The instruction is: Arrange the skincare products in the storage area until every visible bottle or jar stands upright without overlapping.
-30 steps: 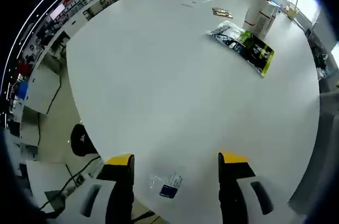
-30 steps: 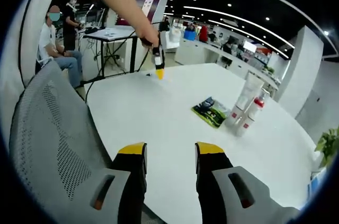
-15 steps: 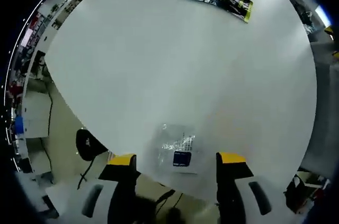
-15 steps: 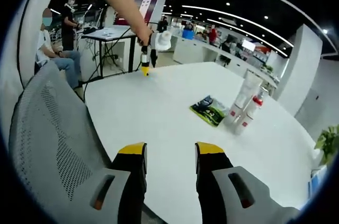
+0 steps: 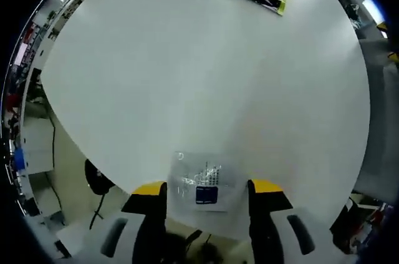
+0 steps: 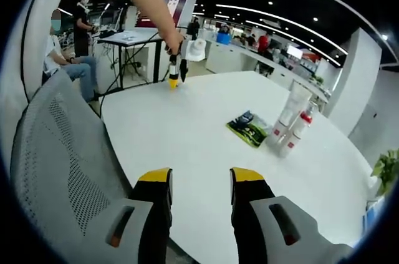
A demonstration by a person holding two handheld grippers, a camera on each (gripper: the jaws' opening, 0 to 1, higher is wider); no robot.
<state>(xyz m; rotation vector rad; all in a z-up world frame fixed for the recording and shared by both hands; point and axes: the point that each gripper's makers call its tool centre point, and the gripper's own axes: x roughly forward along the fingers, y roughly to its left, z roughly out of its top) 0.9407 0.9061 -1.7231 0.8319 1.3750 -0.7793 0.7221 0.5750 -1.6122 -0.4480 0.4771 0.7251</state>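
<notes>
The left gripper [image 5: 207, 192] is spread around a clear sachet [image 5: 204, 182] at the table [image 5: 187, 83] edge; the right gripper [image 6: 201, 183] is spread, empty, above that edge.

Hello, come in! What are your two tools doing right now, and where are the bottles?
Left tool open, straddling clear sachet at table edge. Right tool open, empty. Bottles upright across table beside green packet. Nothing blocking.

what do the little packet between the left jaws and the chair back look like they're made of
Little packet: looks like thin clear plastic film, glossy; the white table shows through it around a blue label. Chair back: likely grey woven mesh, matte, with a visible grid of small holes.
</notes>
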